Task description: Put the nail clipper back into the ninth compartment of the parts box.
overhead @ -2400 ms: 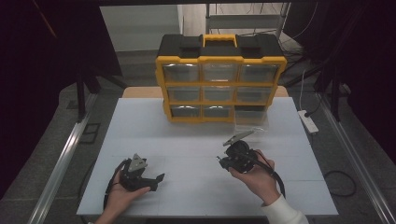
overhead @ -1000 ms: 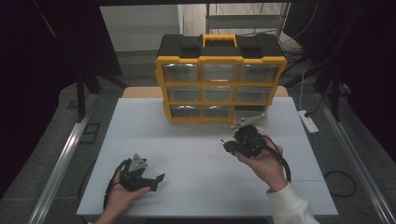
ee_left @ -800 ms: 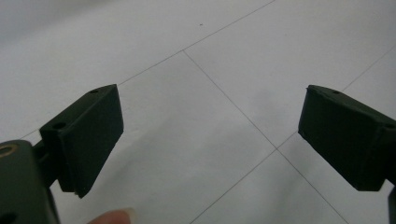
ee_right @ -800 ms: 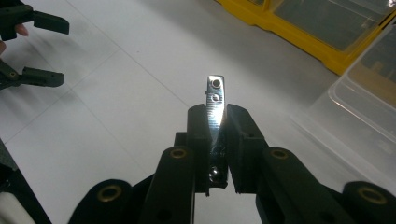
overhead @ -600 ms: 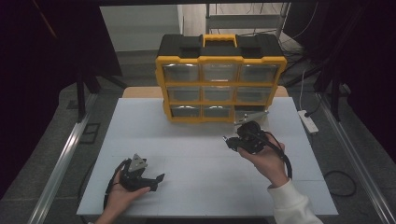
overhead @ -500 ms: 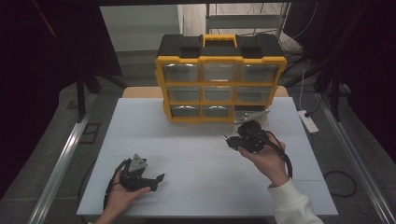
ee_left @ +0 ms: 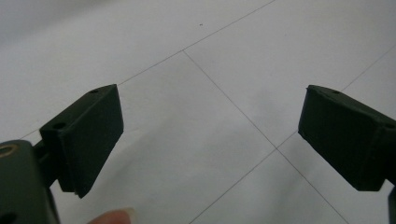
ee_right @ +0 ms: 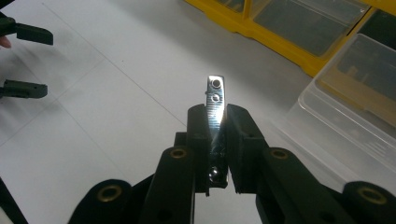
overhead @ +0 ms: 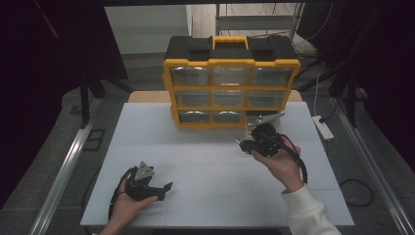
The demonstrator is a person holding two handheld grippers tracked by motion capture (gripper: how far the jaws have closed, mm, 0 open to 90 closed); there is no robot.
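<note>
Right gripper (ee_right: 215,140) clamped on a small shiny metal strip (ee_right: 215,107) with two holes near its free end, the strip standing up between the black pads. Held above the white table (overhead: 205,156), just beside a clear plastic drawer (ee_right: 355,107) pulled out from the bottom right of the yellow drawer organizer (overhead: 230,88). Left gripper (ee_left: 210,135) resting low near the table's near left corner, jaws spread wide with nothing but bare tabletop between them, well apart from the right gripper; a fingertip (ee_left: 112,217) visible at the bottom of the left gripper view.
</note>
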